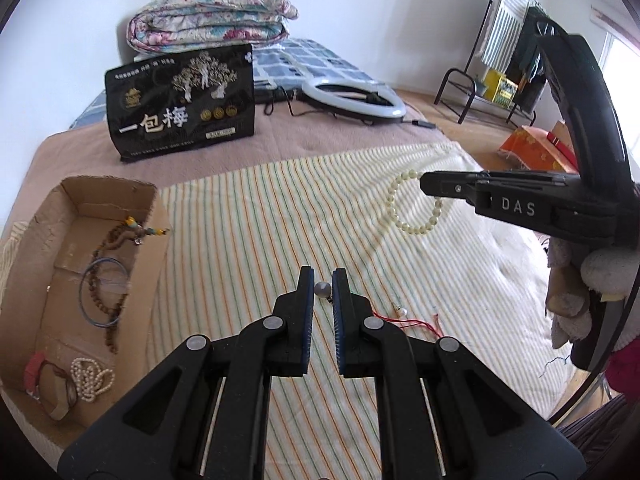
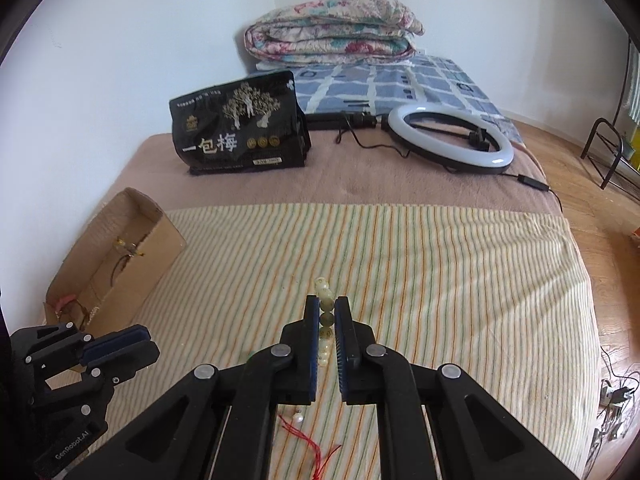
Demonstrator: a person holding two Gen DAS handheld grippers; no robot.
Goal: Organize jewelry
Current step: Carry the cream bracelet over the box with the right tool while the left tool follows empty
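The right tool [image 2: 327,322] is clenched on a bracelet of pale green beads [image 1: 404,216], and the loop hangs free below its tip, clear of the striped cloth [image 1: 260,220] that covers the bed. It is gripped by only a few beads at the top, probably because the string is loose and the rest can simply dangle while it is carried. The left tool [image 1: 322,290] is also clenched, and a small grey round bead [image 1: 322,290] sits between its tips; I judge it is a pendant or an earring, too small to tell which. It is pinched at the very end of the tips, as such a tiny thing leaves no other place to grip. The cardboard box [image 1: 24,280] lies open at the left edge of the cloth, near enough for both tools to reach. It already contains a brown bead string [image 1: 114,276], a blue ring of wire [image 1: 90,296], a white pearl string [image 1: 90,380] and a red-brown band [image 1: 34,372]. A small pearl with red thread [image 1: 402,313] lies on the cloth, not yet collected. I think both held pieces go to the box next.
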